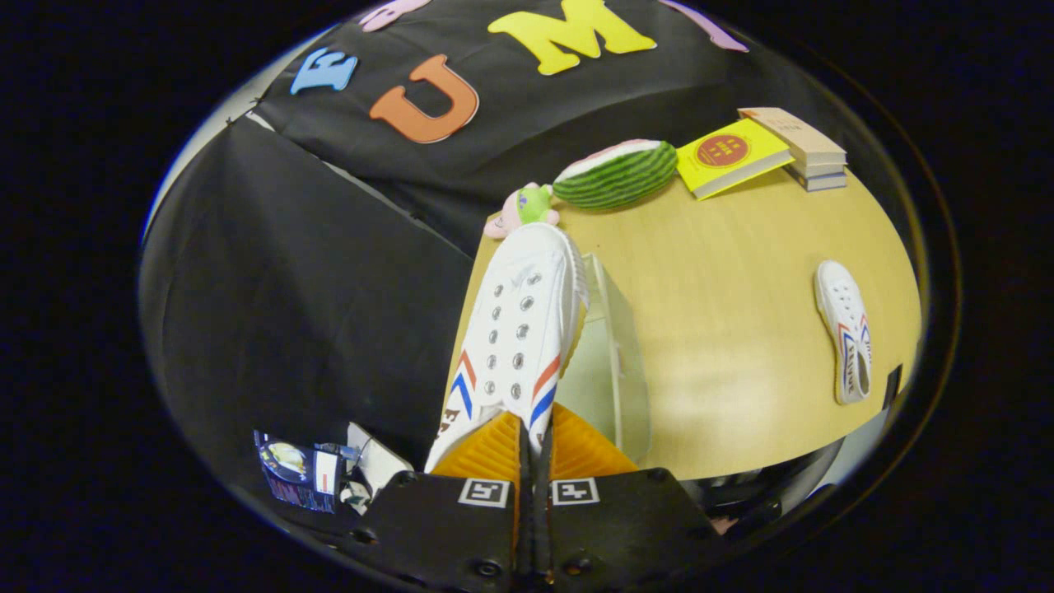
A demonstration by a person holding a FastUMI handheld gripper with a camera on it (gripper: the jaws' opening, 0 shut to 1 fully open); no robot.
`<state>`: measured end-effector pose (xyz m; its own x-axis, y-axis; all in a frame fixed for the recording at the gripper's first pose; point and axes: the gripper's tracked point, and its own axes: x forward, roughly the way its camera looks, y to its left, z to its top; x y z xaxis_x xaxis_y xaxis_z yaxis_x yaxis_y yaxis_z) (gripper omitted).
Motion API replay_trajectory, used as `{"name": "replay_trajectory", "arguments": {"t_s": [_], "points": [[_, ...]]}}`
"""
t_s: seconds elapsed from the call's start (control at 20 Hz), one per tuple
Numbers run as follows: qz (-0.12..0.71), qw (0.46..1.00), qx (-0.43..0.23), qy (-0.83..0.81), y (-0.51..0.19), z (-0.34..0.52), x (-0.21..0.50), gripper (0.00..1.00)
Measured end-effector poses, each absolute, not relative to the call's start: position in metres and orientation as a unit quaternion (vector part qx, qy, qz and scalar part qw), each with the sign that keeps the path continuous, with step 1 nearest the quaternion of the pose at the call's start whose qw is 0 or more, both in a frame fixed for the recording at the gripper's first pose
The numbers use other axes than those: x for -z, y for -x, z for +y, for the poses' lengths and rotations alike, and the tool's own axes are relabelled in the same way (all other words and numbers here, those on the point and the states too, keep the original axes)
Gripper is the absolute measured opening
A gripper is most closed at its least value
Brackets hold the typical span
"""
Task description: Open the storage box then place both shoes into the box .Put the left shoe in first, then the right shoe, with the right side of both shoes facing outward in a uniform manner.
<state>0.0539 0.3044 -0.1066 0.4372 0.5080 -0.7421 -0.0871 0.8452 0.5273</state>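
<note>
My gripper (531,428) is shut on the heel end of a white lace-up shoe (515,329) with red and blue chevrons. The shoe hangs in the air, its toe pointing away from the fingers toward the far table edge. Right behind and beside it stands the clear plastic storage box (613,362) on the wooden table (725,329); I cannot tell whether its lid is open. The second white shoe (844,329) lies flat on the table well off to the right of the fingers, apart from the box.
At the table's far edge lie a watermelon-slice toy (617,173), a small pink and green plush toy (523,210), a yellow book (729,156) and a stack of books (803,148). Small packages (300,469) sit low on the left, off the table.
</note>
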Motion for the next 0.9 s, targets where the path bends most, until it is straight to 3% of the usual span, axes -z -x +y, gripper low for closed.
{"name": "replay_trajectory", "arguments": {"t_s": [0.5, 0.9], "points": [[0.547, 0.803, -0.150, -0.182, -0.075, 0.374, 0.195, 0.05], [0.565, 0.796, -0.150, -0.158, -0.066, 0.397, 0.217, 0.08]]}}
